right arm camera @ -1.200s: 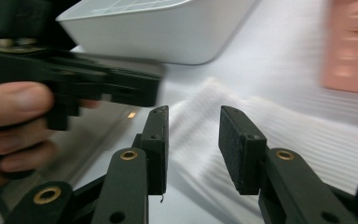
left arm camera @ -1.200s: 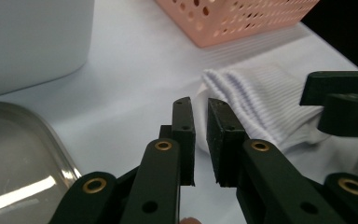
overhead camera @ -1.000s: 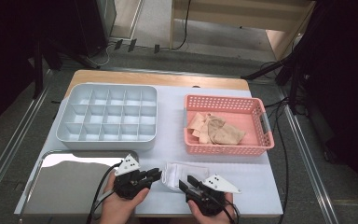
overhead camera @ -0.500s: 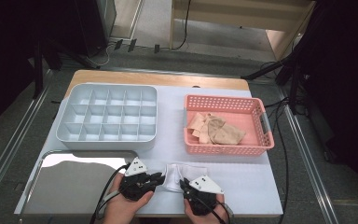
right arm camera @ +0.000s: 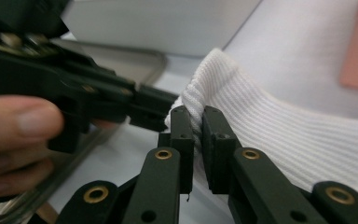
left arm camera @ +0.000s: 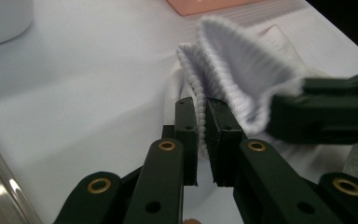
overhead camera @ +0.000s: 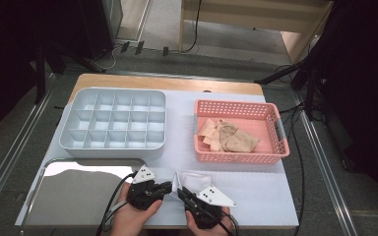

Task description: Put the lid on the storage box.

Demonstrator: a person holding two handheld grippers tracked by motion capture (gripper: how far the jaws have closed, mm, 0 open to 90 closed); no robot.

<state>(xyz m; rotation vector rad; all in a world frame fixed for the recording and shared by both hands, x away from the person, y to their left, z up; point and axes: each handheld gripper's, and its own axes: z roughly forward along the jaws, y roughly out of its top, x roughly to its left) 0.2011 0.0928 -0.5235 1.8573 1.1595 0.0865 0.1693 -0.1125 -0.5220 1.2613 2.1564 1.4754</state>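
A white ribbed sock [overhead camera: 197,178] lies on the white mat at the table's front edge. My left gripper [overhead camera: 170,186] is shut on the sock's [left arm camera: 242,70] cuff, the ribbed edge pinched between its jaws [left arm camera: 201,109], which have just been closing further. My right gripper [overhead camera: 181,191] grips the same cuff right beside it. Its jaws [right arm camera: 194,116] are shut on the sock's [right arm camera: 279,135] edge after closing within the last second and easing a touch. The two sets of tips almost touch, and the cuff stands lifted between them.
A grey compartment tray [overhead camera: 113,123] sits at the back left. At the right stands a pink basket [overhead camera: 275,123] holding beige socks [overhead camera: 229,136]. A shiny metal tray [overhead camera: 78,191] lies at the front left, just beside my left hand.
My right gripper has slid left to the sock's cuff and shut on it next to the left gripper. The cuff edge is now raised off the mat.
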